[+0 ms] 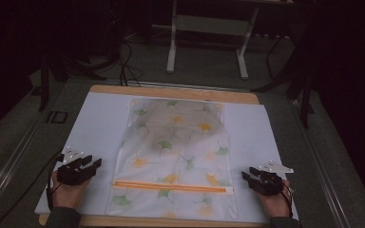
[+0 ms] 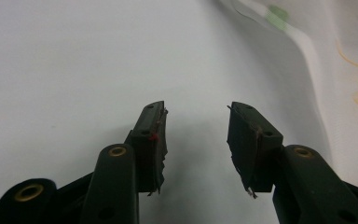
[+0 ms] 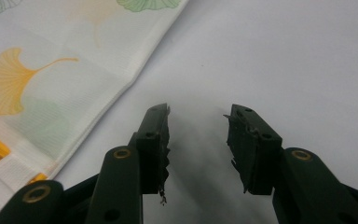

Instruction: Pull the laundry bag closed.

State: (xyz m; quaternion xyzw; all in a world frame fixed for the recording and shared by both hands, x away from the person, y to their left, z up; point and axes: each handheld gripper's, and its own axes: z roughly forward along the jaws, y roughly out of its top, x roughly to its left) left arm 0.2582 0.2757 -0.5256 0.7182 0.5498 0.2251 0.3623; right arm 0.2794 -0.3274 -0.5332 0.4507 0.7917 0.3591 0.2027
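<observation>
Bag (image 1: 173,159), leaf-printed with an orange zip, lies flat mid-bench on the white sheet (image 1: 100,123), zip end near. Left gripper (image 1: 92,165) waits off its left edge, right gripper (image 1: 247,175) off its right, both with jaws apart and empty, likely poised for the near corners. Nothing blocks either. Beyond the bench, a stand (image 1: 206,42).
</observation>
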